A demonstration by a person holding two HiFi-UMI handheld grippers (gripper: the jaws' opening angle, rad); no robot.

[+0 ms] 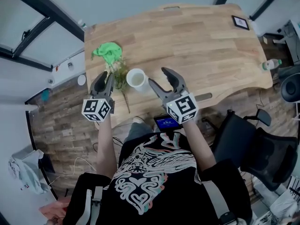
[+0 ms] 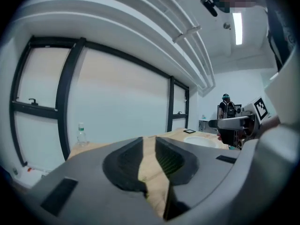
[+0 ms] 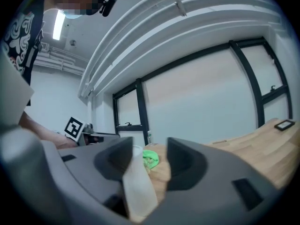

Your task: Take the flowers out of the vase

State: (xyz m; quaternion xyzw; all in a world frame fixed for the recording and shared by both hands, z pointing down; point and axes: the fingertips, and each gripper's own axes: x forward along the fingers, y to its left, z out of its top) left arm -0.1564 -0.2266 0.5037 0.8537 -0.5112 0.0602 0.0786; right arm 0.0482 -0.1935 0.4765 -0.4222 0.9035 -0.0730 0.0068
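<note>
A big wooden desk (image 1: 201,41) with wavy edges stands on a brown wood floor (image 1: 61,125), beside tall windows (image 1: 51,46) with black frames. A green cloth (image 1: 108,52) lies near the desk's left end. The flowers (image 1: 119,72) are out of the white vase (image 1: 136,78), just left of it. The left gripper (image 1: 106,77) has its jaws a little apart, with nothing in them. The right gripper (image 1: 157,75) has its jaws wide apart. The vase shows in the gap but is not squeezed. A black chair (image 1: 262,146) stands on the right.
</note>
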